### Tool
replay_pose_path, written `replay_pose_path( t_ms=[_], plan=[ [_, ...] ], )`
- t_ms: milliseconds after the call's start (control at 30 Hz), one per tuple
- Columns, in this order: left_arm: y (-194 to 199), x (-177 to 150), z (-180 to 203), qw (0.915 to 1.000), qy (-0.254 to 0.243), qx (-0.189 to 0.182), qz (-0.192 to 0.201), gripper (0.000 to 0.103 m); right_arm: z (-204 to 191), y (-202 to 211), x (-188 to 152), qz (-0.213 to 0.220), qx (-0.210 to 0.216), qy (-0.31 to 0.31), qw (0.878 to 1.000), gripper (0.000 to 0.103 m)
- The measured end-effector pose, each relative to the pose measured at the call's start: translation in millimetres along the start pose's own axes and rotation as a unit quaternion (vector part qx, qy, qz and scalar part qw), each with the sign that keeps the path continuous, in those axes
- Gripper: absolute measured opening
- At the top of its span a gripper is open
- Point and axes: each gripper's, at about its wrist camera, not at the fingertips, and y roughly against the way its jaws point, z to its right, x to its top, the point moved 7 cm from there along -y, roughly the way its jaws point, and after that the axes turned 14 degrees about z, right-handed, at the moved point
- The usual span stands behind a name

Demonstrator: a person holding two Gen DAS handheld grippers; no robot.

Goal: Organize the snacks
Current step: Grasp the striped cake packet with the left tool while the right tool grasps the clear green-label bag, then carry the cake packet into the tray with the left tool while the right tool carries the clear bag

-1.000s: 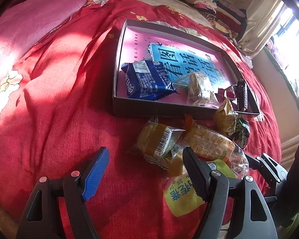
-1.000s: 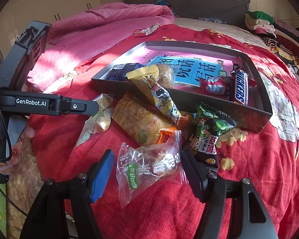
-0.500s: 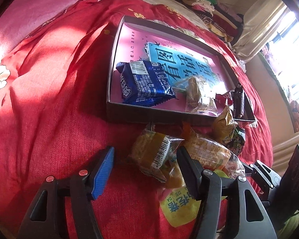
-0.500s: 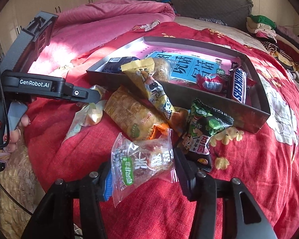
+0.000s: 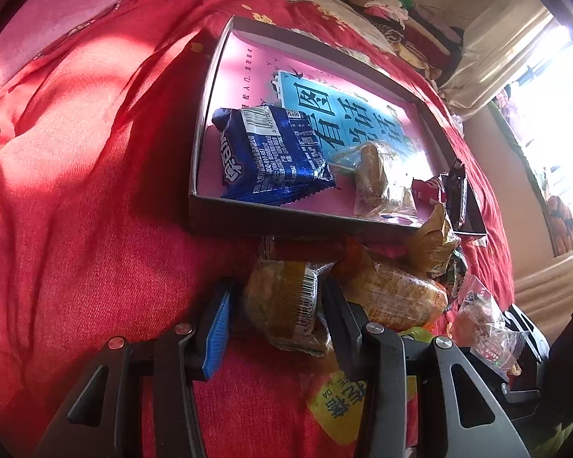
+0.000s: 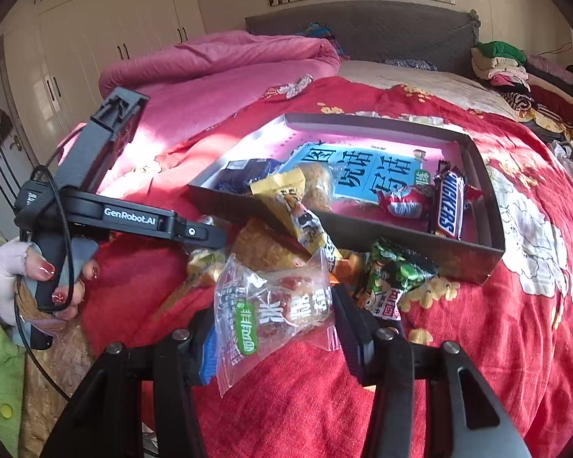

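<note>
Both grippers have closed in: left gripper [image 5: 277,305] straddles a crinkly barcoded cake packet [image 5: 286,301], right gripper [image 6: 273,324] pinches a clear plastic pastry bag [image 6: 275,313], beside the grey cardboard box [image 6: 401,244] wall.

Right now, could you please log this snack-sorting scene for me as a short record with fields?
surface: red bedspread
container: shallow box, open top
in box: blue packet, Snickers bar, red candy, clear-wrapped cake
outside box: orange-wrapped bread, green packet, yellow packet leaning on the box wall
left gripper: fingers either side of a barcoded cake pack
right gripper: shut on clear bag of red snacks
</note>
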Motion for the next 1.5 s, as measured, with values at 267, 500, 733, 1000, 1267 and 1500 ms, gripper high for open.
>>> replay_pose_path(
  t_ms=[267, 500, 733, 1000, 1267, 1500],
  plan=[
    [4.5, 0.0, -9.3, 0.9997, 0.022, -0.004, 0.011, 0.034, 7.0, 2.4, 5.1, 0.012, -0.006, -0.009, 1.000, 0.051],
    [25.3, 3.6, -4.2, 0.9992, 0.027, -0.008, 0.030, 0.034, 20.0, 5.4, 8.9, 0.024, -0.018, -0.024, 0.999, 0.051],
    [49.8, 22.0, 12.0, 0.9975, -0.010, -0.001, 0.070, 0.034, 33.5, 10.0, 15.3, 0.039, -0.031, -0.037, 0.998, 0.051],
    [51.5, 35.2, 28.1, 0.9954, -0.038, 0.002, 0.088, 0.034, 56.1, 14.9, 19.6, 0.051, -0.051, -0.063, 0.995, 0.051],
    [44.5, 45.5, 39.9, 0.9939, -0.053, 0.002, 0.097, 0.035, 70.2, 18.5, 22.0, 0.060, -0.066, -0.075, 0.993, 0.051],
    [27.4, 54.1, 45.6, 0.9934, -0.061, 0.006, 0.097, 0.035, 77.0, 20.6, 24.6, 0.065, -0.076, -0.080, 0.992, 0.051]
  ],
)
